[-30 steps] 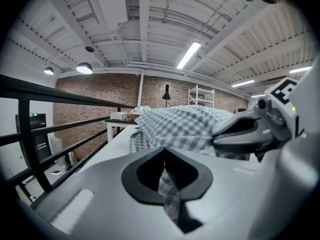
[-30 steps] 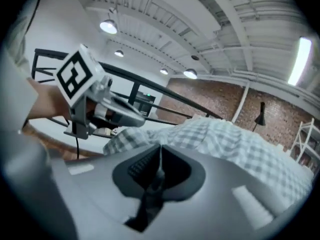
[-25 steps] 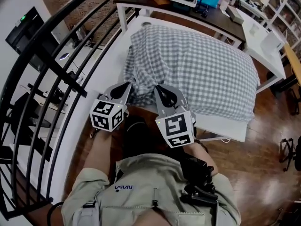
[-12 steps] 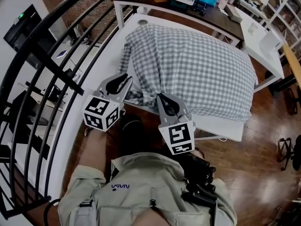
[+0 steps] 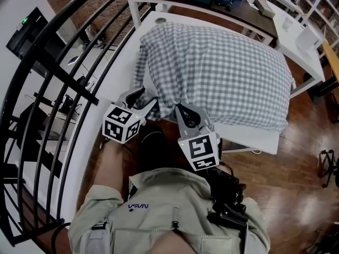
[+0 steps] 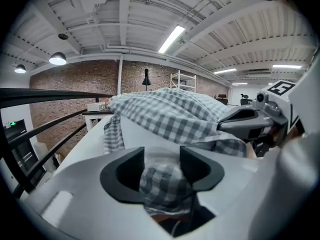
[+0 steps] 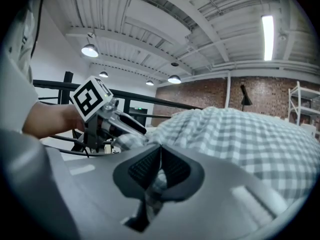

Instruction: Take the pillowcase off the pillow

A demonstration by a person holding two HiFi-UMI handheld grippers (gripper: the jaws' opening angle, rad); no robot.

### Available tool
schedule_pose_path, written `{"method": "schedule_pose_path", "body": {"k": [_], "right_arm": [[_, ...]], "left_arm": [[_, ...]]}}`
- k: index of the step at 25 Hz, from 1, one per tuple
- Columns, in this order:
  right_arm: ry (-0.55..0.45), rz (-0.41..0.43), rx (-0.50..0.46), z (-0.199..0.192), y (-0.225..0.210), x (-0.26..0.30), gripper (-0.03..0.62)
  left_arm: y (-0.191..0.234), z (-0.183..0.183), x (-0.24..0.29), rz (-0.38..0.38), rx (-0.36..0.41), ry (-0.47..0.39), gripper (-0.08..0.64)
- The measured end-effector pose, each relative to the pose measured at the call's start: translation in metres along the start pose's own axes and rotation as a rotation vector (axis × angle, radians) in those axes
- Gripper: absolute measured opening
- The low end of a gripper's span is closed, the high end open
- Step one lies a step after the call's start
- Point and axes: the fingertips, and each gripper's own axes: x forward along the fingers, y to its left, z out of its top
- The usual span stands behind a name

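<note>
A: Head view: the grey-and-white checked cotton pillowcase (image 5: 212, 73) lies on the white table (image 5: 249, 137), not yet off the pillow.

B: Left gripper view: the left gripper (image 6: 162, 166) has just been opening, with cloth loose between its jaws.

A: Right gripper view: the right gripper (image 7: 160, 166) is clamped on 1 fold. Probably a regrip.

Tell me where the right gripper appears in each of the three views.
Head view: right gripper at lower centre, jaws shut on the checked pillowcase.
Left gripper view: right gripper at middle right.
Right gripper view: right gripper, its own jaws, lower centre.
Shared landmark: the pillowcase.
</note>
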Motion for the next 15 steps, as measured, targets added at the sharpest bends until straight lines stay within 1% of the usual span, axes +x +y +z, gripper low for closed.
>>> {"method": "schedule_pose_path", "body": {"k": [2, 5, 6, 8, 10, 11, 13, 15], "right_arm": [[-0.003, -0.003, 0.004, 0.000, -0.001, 0.000, 0.006], [-0.009, -0.006, 0.007, 0.001, -0.001, 0.002, 0.006], [-0.010, -0.006, 0.006, 0.001, 0.000, 0.002, 0.006], [-0.012, -0.004, 0.003, 0.002, 0.002, 0.002, 0.006], [-0.014, 0.002, -0.002, 0.003, 0.003, 0.002, 0.006], [-0.016, 0.006, -0.007, 0.004, 0.003, 0.001, 0.006], [-0.017, 0.013, -0.025, 0.006, 0.002, -0.001, 0.006], [-0.015, 0.014, -0.054, 0.008, 0.001, -0.002, 0.006]], "left_arm": [[-0.001, -0.002, 0.000, -0.013, -0.005, 0.013, 0.220], [-0.002, -0.009, 0.007, -0.017, -0.002, 0.050, 0.217], [-0.002, -0.011, 0.010, -0.015, 0.003, 0.064, 0.201], [-0.001, -0.011, 0.014, -0.001, 0.029, 0.077, 0.135], [0.001, 0.001, 0.012, 0.024, 0.067, 0.053, 0.041], [0.002, 0.011, 0.010, 0.033, 0.080, 0.030, 0.025], [0.004, 0.034, 0.005, 0.039, 0.087, -0.028, 0.018], [0.009, 0.059, -0.002, 0.034, 0.058, -0.091, 0.017]]}}
